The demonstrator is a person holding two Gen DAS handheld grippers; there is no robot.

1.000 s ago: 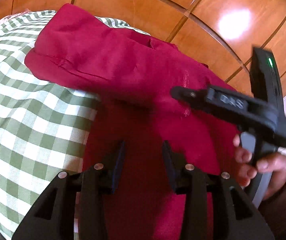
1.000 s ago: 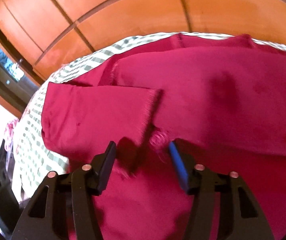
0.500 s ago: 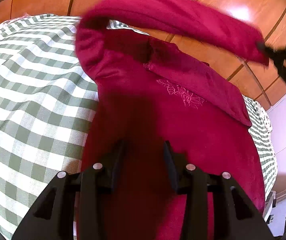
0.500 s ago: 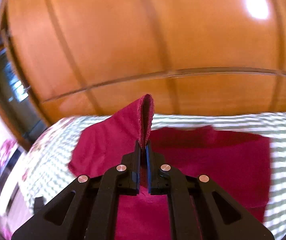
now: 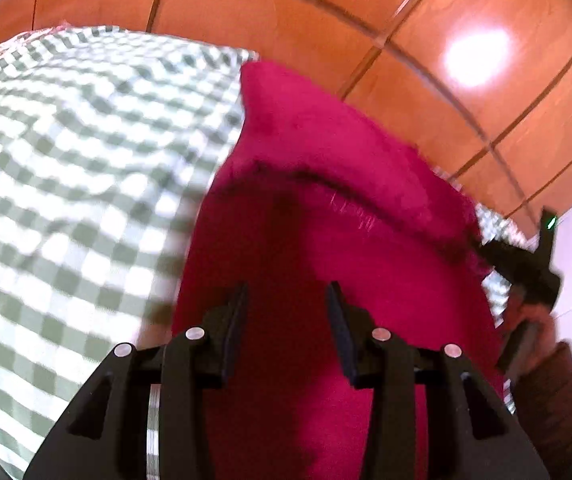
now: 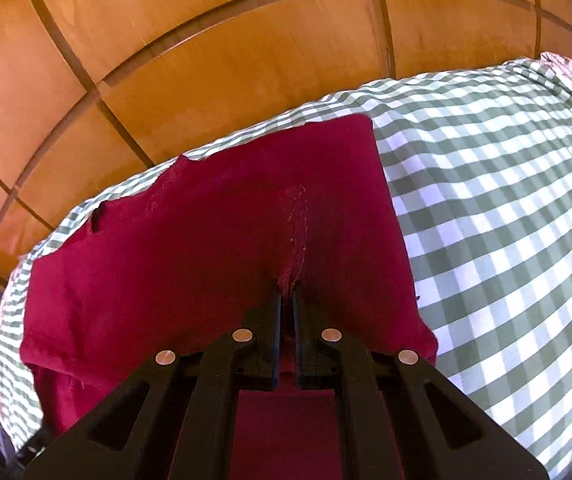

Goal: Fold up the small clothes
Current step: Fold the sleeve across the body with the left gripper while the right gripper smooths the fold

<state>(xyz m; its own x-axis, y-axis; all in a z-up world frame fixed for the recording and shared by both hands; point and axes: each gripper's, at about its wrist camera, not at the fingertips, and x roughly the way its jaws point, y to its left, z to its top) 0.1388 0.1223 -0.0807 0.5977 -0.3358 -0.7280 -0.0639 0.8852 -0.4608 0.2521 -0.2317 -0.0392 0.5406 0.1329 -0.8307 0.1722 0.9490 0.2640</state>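
A crimson garment (image 5: 326, 220) lies on the green-and-white checked cloth (image 5: 65, 160). One flap of it is drawn over the rest, toward the right of the left wrist view. My right gripper (image 5: 486, 252) is shut on that flap's edge at the far right there. In the right wrist view the same gripper (image 6: 286, 288) pinches a stitched seam of the garment (image 6: 205, 260), which spreads out ahead of the jaws. My left gripper (image 5: 286, 300) hovers low over the near part of the garment, jaws apart, with only flat cloth showing between them.
Orange wooden panels (image 5: 286, 20) rise behind the checked surface (image 6: 506, 200). A person's hand (image 5: 534, 320) and brown sleeve (image 5: 558, 392) hold the right gripper. Bare checked cloth stretches left of the garment in the left wrist view.
The right gripper went from open to shut on the flap's edge, lifted it off the checked cloth and carried it across the garment to the other side. The left gripper stayed put.
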